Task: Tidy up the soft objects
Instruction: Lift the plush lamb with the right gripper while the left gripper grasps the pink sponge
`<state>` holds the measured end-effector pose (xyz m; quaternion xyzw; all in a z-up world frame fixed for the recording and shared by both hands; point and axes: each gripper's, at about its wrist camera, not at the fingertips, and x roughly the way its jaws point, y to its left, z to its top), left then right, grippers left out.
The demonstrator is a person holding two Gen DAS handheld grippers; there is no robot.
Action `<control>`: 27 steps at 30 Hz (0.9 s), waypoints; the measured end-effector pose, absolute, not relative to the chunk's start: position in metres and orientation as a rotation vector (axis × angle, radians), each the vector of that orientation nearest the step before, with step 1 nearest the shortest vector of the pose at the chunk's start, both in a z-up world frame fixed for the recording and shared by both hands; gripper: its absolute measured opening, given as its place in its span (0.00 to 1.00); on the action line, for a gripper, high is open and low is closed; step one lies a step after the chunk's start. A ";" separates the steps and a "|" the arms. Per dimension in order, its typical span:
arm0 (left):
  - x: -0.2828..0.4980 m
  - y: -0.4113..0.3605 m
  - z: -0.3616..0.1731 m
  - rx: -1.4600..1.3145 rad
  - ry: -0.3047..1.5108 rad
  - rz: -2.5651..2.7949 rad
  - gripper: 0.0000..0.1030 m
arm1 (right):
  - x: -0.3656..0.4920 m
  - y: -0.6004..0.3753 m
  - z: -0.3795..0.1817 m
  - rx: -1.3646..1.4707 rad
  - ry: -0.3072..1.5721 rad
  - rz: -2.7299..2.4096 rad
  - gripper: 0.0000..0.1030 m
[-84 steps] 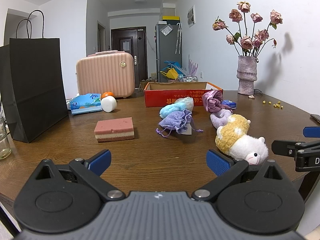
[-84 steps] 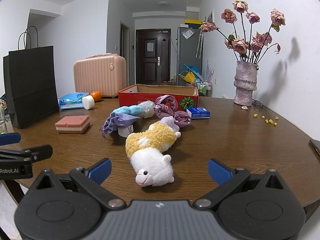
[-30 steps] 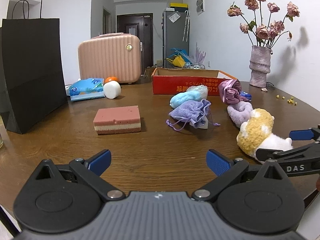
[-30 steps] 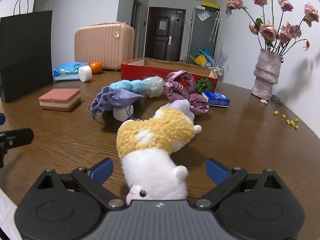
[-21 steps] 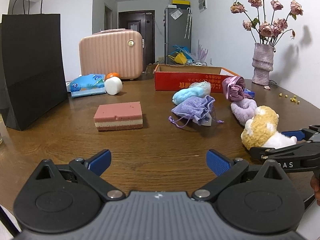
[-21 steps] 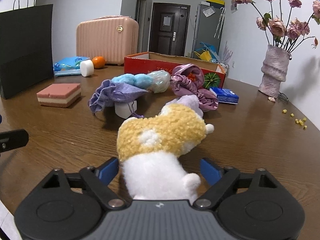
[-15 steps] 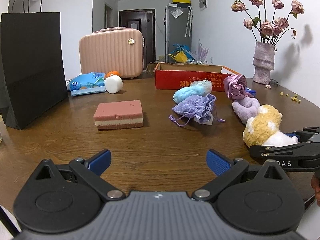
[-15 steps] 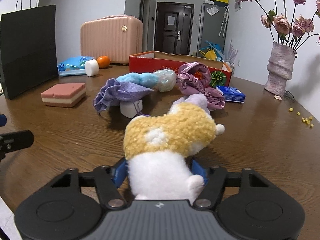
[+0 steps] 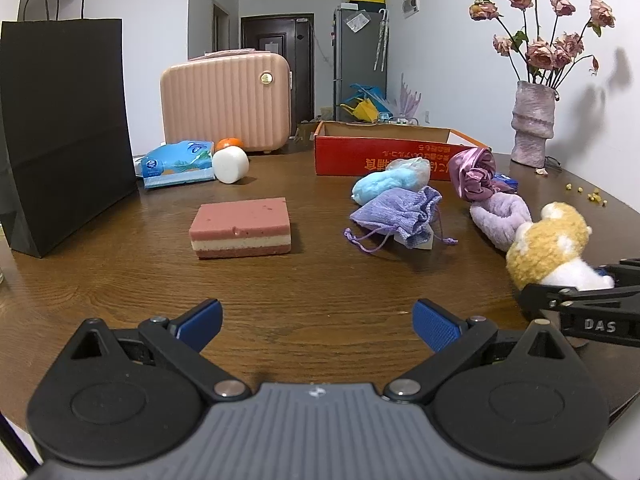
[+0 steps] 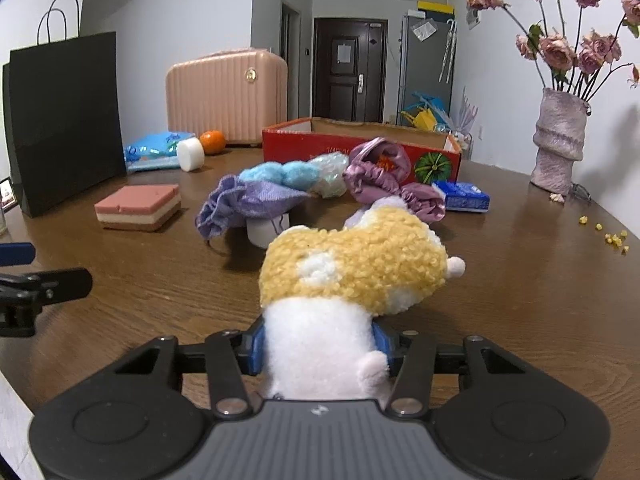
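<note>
Right gripper (image 10: 318,346): clenched on the white head end of the plush toy (image 10: 352,268). Its jaws have just been closing, and the blue pads now press into the fur on both sides. The toy's yellow body projects forward toward 12 o'clock and lies low over the surface (image 10: 520,280); whether it has cleared the wood cannot be told. The grip at one end is judged suited to lifting the toy toward the red box (image 10: 360,140), the likely container, at 12 o'clock.

Left gripper (image 9: 316,322): released, jaws wide, nothing between them, held over bare wood.

Obstructions: on the line to the box lie a lilac drawstring pouch (image 10: 244,204) at 11 o'clock, a blue fluffy item (image 10: 280,174) behind it and a mauve satin scrunchie (image 10: 380,172) at 12 o'clock. The toy must pass over these.

Remaining items: a pink sponge block (image 9: 242,226) at 10 o'clock, a black paper bag (image 9: 64,120) and a vase of dried roses (image 9: 534,124) at 2 o'clock.
</note>
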<state>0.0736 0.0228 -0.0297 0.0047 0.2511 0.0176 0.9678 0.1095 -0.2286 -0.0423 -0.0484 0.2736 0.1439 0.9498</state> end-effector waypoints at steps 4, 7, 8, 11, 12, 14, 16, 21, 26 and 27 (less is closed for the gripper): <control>0.077 0.023 -0.028 0.009 0.508 0.040 1.00 | 0.105 -0.234 -0.034 -0.091 0.526 0.282 0.48; 0.080 0.024 -0.027 0.015 0.507 0.045 1.00 | 0.104 -0.240 -0.029 -0.084 0.509 0.270 0.48; 0.081 0.025 -0.026 0.018 0.506 0.048 1.00 | 0.103 -0.242 -0.028 -0.083 0.503 0.266 0.48; 0.086 0.026 -0.023 0.023 0.506 0.056 1.00 | 0.104 -0.247 -0.023 -0.077 0.487 0.254 0.48; 0.087 0.027 -0.022 0.025 0.505 0.059 1.00 | 0.104 -0.249 -0.022 -0.076 0.483 0.249 0.48; 0.091 0.028 -0.020 0.030 0.504 0.066 1.00 | 0.107 -0.252 -0.020 -0.074 0.478 0.238 0.48; 0.096 0.030 -0.017 0.033 0.505 0.071 1.00 | 0.111 -0.254 -0.019 -0.074 0.476 0.228 0.48; 0.111 0.037 -0.010 0.035 0.506 0.090 1.00 | 0.120 -0.259 -0.017 -0.069 0.475 0.208 0.48; 0.132 0.046 -0.003 0.034 0.516 0.122 1.00 | 0.133 -0.264 -0.017 -0.066 0.478 0.193 0.48; 0.136 0.047 -0.003 0.032 0.521 0.128 1.00 | 0.136 -0.264 -0.017 -0.065 0.478 0.190 0.48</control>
